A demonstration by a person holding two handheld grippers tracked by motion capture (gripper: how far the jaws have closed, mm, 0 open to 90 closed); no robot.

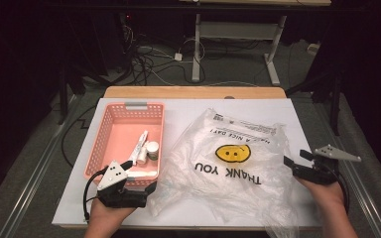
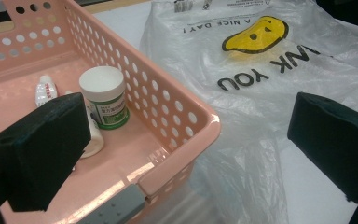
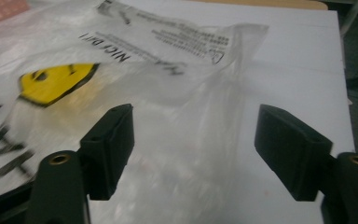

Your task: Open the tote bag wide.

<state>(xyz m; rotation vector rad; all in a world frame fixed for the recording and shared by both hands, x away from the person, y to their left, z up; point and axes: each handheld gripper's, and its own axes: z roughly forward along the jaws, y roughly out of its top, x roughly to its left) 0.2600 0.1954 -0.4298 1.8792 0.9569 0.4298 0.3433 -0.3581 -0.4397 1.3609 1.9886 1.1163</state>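
A clear plastic bag (image 1: 228, 163) with a yellow smiley face and "THANK YOU" lies crumpled on the white table top (image 1: 297, 119); its print also shows at the bag (image 2: 256, 60) and the bag (image 3: 121, 88). To its left a pink basket (image 1: 110, 139) holds a white jar (image 1: 153, 149) and a white tube (image 1: 140, 146); the jar (image 2: 103, 95) stands by the basket's near corner. My left gripper (image 1: 140, 176) is open, its jaws straddling the basket's corner and the bag's edge. My right gripper (image 1: 297, 157) is open at the bag's right edge, with film between its jaws.
The table ends in a wooden strip (image 1: 193, 92) at the back. Beyond it stand a desk frame (image 1: 238, 34) and cables (image 1: 149, 59) on the floor. Bare white table lies along the front edge (image 1: 104, 213).
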